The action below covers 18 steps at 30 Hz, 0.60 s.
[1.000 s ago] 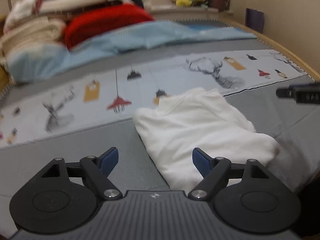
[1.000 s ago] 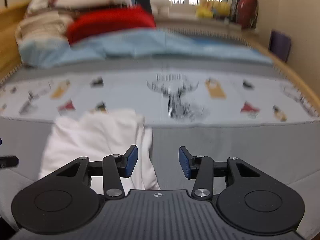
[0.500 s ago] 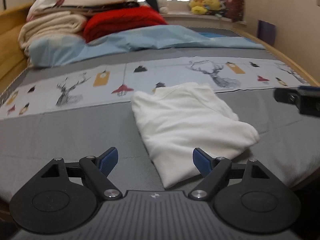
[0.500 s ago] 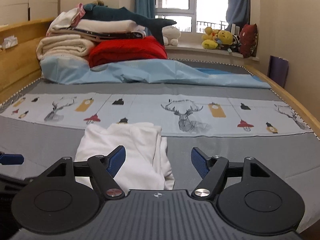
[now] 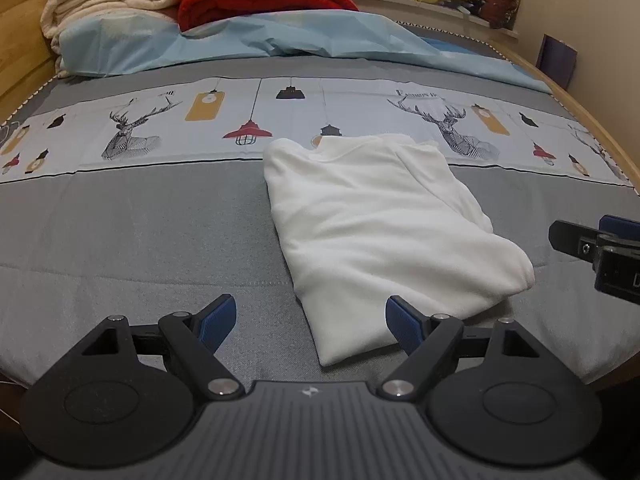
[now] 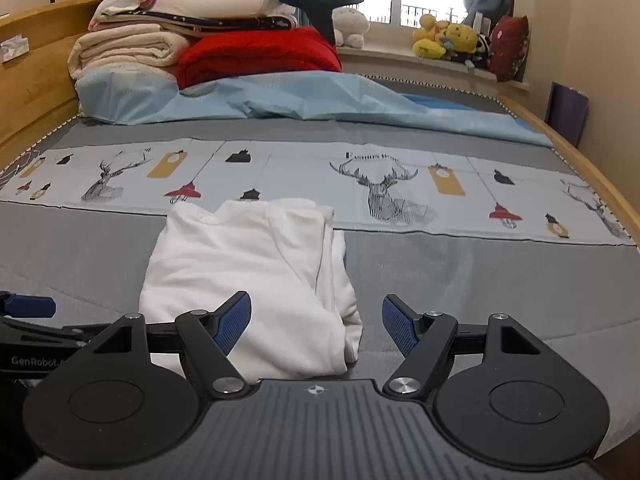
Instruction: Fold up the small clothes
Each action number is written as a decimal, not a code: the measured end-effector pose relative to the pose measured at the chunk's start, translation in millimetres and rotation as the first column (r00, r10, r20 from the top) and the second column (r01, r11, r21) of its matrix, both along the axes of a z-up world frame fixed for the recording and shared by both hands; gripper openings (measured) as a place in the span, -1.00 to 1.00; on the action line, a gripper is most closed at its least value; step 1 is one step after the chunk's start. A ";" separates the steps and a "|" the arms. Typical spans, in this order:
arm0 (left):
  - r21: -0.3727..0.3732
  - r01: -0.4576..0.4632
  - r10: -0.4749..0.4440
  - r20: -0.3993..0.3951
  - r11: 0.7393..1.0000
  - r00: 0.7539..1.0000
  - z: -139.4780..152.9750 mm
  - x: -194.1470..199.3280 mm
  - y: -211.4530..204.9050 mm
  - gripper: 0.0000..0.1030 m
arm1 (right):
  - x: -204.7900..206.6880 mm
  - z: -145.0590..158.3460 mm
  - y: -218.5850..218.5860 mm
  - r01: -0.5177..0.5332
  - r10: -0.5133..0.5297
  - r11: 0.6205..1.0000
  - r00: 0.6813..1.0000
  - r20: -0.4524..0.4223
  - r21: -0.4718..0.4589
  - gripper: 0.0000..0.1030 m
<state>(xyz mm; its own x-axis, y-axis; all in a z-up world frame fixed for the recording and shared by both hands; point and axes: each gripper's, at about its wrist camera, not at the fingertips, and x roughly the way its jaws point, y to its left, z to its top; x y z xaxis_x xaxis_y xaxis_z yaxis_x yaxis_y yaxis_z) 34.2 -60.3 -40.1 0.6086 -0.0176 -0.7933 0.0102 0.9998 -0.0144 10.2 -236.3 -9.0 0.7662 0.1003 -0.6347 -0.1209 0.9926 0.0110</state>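
Observation:
A white garment (image 5: pixel 384 224) lies folded on the grey bed cover, with its near corner close to the bed's front edge. In the left wrist view my left gripper (image 5: pixel 310 322) hovers open just above that near corner, nothing between its blue pads. The right gripper's fingertips (image 5: pixel 580 240) poke in at the right edge, apart from the cloth. In the right wrist view the same white garment (image 6: pixel 248 276) lies left of centre. My right gripper (image 6: pixel 316 322) stands open over its right near corner without pressing it. The left gripper's fingertip (image 6: pixel 28 306) shows at the far left.
Across the bed runs a printed band with deer and lamps (image 6: pixel 380 184). Behind it lie a light blue sheet (image 6: pixel 280 100), a red blanket (image 6: pixel 256 54) and stacked cream bedding (image 6: pixel 128 48). Plush toys (image 6: pixel 444 40) sit on the windowsill. The wooden bed frame (image 6: pixel 592 168) curves along the right.
The right gripper's jaws have spread wider and it has shifted to the left, toward the garment. The left view has levelled out of a tilt, with the garment lying lower in it.

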 end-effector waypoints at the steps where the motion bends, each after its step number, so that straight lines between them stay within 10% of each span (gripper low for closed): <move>1: -0.001 0.003 -0.003 -0.002 1.000 1.000 -0.4 0.0 -0.9 0.67 | 0.3 -0.7 0.0 0.000 0.000 1.000 1.000 -0.005 -0.001 0.44; 18: -0.037 0.016 -0.016 0.002 0.999 1.000 0.5 -1.3 3.0 0.67 | 1.3 -6.9 11.4 -0.046 0.045 0.999 0.998 -0.045 -0.022 0.44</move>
